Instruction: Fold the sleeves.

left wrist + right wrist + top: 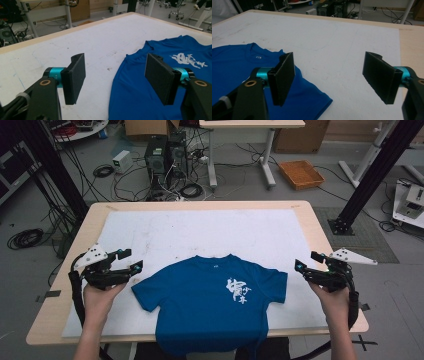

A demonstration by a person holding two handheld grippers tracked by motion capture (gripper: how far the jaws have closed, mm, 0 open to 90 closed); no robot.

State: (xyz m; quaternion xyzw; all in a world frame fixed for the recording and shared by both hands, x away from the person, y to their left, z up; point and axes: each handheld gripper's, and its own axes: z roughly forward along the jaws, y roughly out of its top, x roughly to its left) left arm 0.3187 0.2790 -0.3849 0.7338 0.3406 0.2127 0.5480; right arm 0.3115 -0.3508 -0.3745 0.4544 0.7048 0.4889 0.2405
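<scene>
A blue T-shirt (210, 300) with a white print on its chest lies flat on the white mat (210, 230), its hem hanging over the near table edge. My left gripper (131, 261) hovers open just left of the shirt's left sleeve (142, 295), with nothing between its jaws. In the left gripper view the left gripper (115, 75) looks over the blue T-shirt (150, 82) and the mat. My right gripper (306, 261) is open beside the right sleeve (277, 285). In the right gripper view the right gripper (329, 77) hangs above the blue T-shirt (234, 65) and its sleeve hem (322, 102).
The wooden table (320, 225) shows bare strips around the mat. Beyond the far edge the floor holds computer towers (165, 155), cables, a desk's legs and an orange tray (301, 173). A black frame post (372, 175) stands at the right.
</scene>
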